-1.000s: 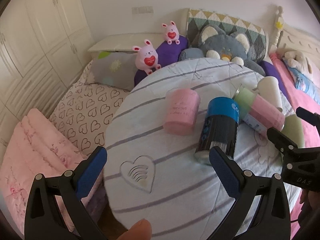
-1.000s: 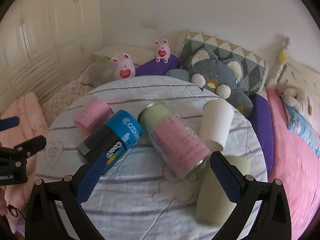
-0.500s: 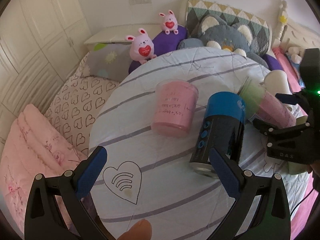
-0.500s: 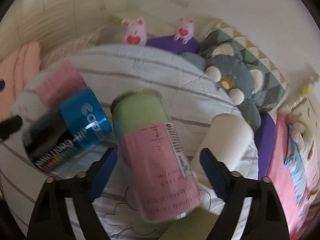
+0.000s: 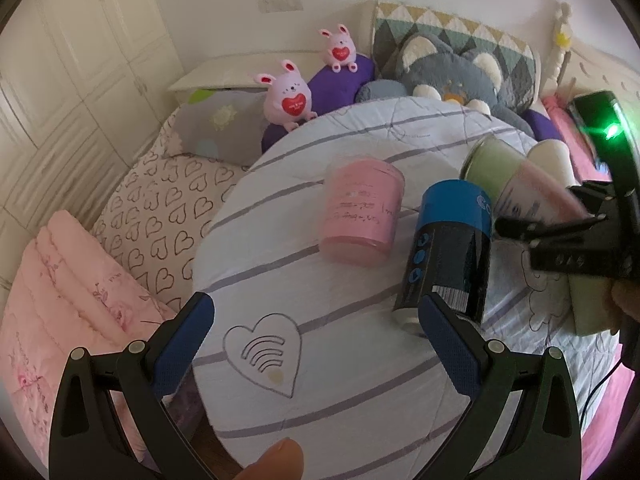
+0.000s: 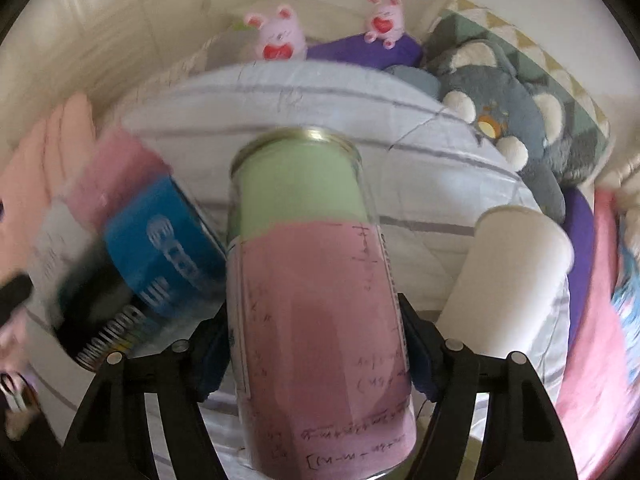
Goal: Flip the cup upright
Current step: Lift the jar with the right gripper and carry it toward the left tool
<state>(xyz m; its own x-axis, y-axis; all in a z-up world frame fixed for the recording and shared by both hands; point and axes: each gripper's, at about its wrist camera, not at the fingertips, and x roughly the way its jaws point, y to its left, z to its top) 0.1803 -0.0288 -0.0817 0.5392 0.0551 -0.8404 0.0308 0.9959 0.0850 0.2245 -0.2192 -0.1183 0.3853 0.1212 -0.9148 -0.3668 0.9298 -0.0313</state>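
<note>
Since a second ago, your right tool (image 6: pixel 316 344) moved in and clamped the pink-and-green cup (image 6: pixel 312 280), lying among the cups on the round counter (image 5: pixel 320 344). It looked light, slick plastic; mid-body suited. Your left tool (image 5: pixel 316 344) hung open.

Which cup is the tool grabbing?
The green-and-pink cup, sitting between the right tool's fingers. The blue-and-black can and pink cup lie untouched.

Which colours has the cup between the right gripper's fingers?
Green and pink cup; right wrist view.
</note>
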